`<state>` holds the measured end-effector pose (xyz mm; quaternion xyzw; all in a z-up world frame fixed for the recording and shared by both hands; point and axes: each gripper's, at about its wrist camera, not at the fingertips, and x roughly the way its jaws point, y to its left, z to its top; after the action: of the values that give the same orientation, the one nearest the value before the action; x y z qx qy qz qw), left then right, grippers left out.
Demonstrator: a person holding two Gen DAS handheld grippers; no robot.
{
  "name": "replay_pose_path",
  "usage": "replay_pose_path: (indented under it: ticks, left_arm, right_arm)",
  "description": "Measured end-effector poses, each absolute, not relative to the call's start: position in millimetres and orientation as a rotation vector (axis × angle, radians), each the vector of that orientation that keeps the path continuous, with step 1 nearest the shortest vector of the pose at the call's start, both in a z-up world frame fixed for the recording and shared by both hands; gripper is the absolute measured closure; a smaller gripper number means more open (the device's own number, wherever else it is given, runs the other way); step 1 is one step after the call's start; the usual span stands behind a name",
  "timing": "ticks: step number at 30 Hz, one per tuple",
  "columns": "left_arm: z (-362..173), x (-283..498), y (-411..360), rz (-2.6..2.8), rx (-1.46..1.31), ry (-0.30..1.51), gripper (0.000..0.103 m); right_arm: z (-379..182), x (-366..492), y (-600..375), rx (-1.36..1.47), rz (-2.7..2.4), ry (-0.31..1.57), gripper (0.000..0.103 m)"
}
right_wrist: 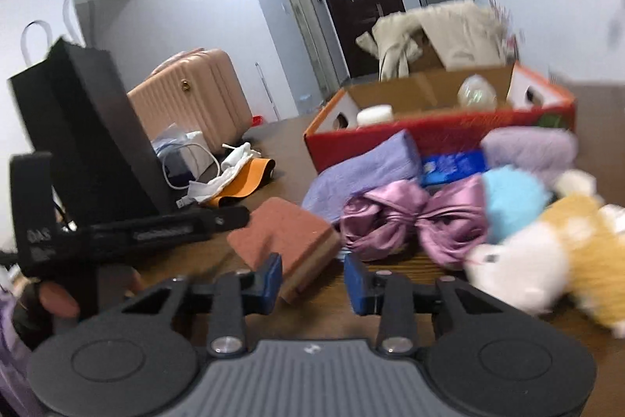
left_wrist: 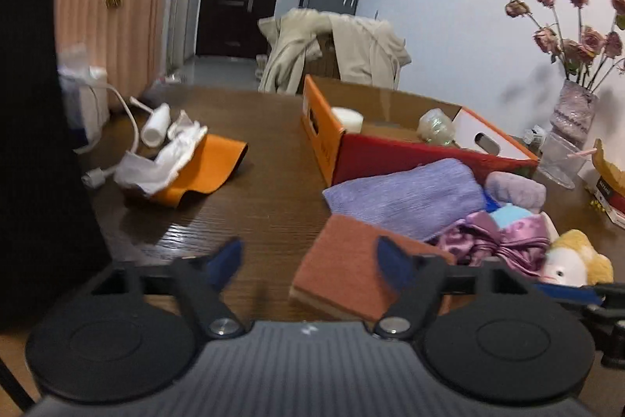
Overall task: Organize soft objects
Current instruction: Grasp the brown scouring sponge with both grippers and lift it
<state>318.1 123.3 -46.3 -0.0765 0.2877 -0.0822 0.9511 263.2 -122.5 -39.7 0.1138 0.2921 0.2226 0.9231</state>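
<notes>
A pile of soft things lies on the brown table in front of a red and orange cardboard box (left_wrist: 375,151) (right_wrist: 437,131): a brown sponge (left_wrist: 343,272) (right_wrist: 289,237), a lilac cloth (left_wrist: 406,198) (right_wrist: 363,167), a pink satin bow (left_wrist: 504,245) (right_wrist: 410,221), a light blue pom (right_wrist: 515,198), a white and yellow plush toy (left_wrist: 574,260) (right_wrist: 547,260). My left gripper (left_wrist: 308,260) is open and empty, its right finger over the sponge. My right gripper (right_wrist: 312,280) is open and empty just before the sponge.
An orange cloth (left_wrist: 207,170) with white tissue (left_wrist: 164,159) and a charger cable lies at the left. A black paper bag (right_wrist: 90,135) stands left. A vase of dried roses (left_wrist: 574,108) stands right. The box holds a white jar (left_wrist: 347,120) and a glass ball (left_wrist: 435,126).
</notes>
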Motion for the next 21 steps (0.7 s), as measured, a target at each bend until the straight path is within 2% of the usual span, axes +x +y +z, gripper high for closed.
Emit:
replay_pose_path:
  ticks: [8,10,11,12,15,21]
  left_arm:
    - [-69,339,140,-0.272,-0.331,0.675,0.033]
    - [-71,339,143,-0.320,-0.367,0.681,0.047]
    - [-70,338,143,-0.336,-0.380,0.682,0.051]
    - [-67,336,141,-0.331,-0.374,0.686,0.054]
    - [-59,323,138,-0.310,-0.382,0.707,0.055]
    - [-22,253,110,-0.230,-0.400,0.676,0.055]
  right_arm:
    - [-64,299,-92,0.283,0.449,0.652,0.065]
    - [-70,306,-92,0.337,0.457,0.677,0.062]
    - [-73,308,-91,0.352,0.450,0.683,0.056]
    - [-73,309,-92,0.358,0.441,0.683,0.055]
    - [-70,308,-93,0.348,0.446,0.678,0.061]
    - [-32,266,-113,0.266,0.534,0.644,0.063]
